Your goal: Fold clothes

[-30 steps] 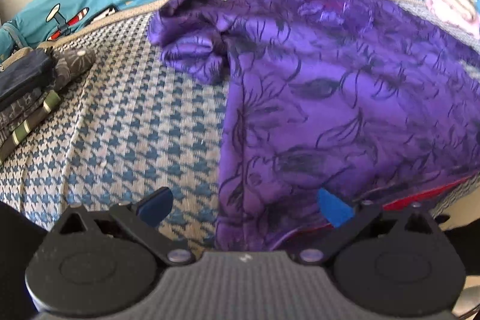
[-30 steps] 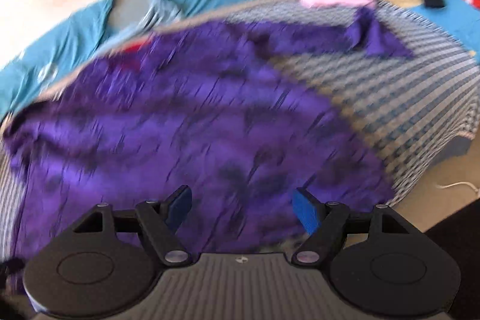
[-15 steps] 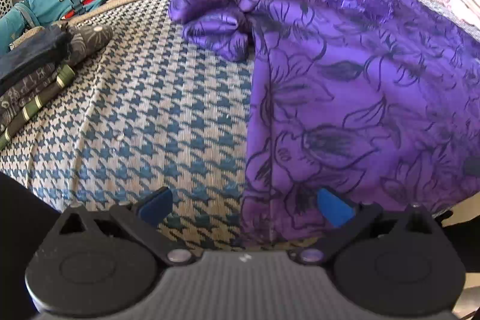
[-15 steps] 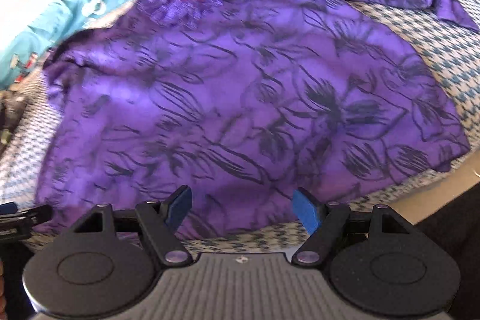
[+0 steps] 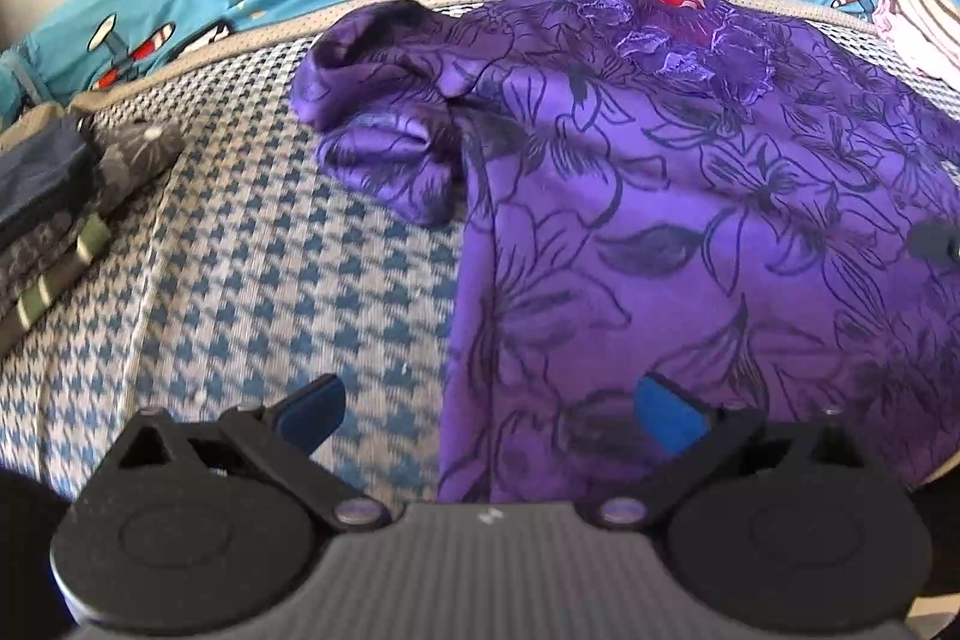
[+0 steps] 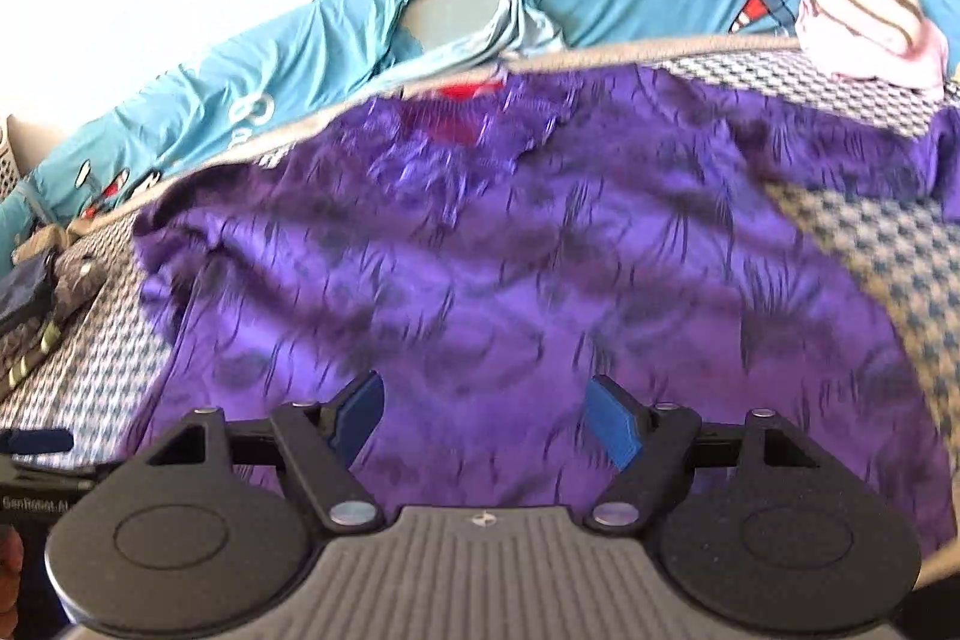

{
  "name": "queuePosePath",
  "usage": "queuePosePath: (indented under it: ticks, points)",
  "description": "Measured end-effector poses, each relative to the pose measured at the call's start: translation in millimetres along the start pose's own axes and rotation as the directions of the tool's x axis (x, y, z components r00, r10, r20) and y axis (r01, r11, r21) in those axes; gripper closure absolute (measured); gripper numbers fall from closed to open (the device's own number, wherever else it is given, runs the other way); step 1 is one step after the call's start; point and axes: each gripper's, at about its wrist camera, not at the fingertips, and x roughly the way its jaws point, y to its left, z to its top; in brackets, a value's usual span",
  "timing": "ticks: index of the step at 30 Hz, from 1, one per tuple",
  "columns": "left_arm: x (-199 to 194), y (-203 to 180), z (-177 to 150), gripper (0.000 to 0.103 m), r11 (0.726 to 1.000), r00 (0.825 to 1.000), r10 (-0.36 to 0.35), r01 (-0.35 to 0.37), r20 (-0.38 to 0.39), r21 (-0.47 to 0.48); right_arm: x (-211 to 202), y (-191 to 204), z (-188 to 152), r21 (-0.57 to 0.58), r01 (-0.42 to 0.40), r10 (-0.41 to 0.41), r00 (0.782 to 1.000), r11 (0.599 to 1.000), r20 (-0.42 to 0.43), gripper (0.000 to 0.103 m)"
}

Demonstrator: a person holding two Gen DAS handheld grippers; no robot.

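Folding begins with the purple floral shirt point(image 5: 690, 232) spread flat on the houndstooth bed cover point(image 5: 240, 280), filling the centre and right of the left wrist view. Both tools are held open and empty: the left tool point(image 5: 489, 409) is poised at the lower middle of its frame, straddling the shirt's left edge, and the right tool point(image 6: 483, 415) hangs over the shirt's lower middle. The step in hand is judged to be the first side fold. It is best done if the bunched sleeve point(image 5: 384, 124), at upper centre-left, is smoothed out first, and the side edge is pinched through both layers so that the slippery cloth does not slide.

In the left wrist view the crumpled sleeve and the stack of folded dark clothes point(image 5: 48, 220) at the left edge are shown sharply. In the right wrist view, which is blurred, the other sleeve point(image 6: 888, 148) is seen stretched toward the upper right, with a pink striped bundle point(image 6: 870, 28) beyond it.
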Motion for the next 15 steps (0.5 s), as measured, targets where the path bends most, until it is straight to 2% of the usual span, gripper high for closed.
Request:
queuePosePath:
  ticks: [8,15]
  points:
    - [27,-9,31,0.000,1.000,0.999,-0.008,0.009,-0.043,0.008,32,-16,44,0.048,0.012,-0.014,0.999,0.999,0.044,0.029]
    - [42,-20,63,0.000,0.998,1.000,-0.004,0.005,-0.027,0.058,64,-30,89,0.079,0.052,-0.060,0.993,0.996,0.106,0.029]
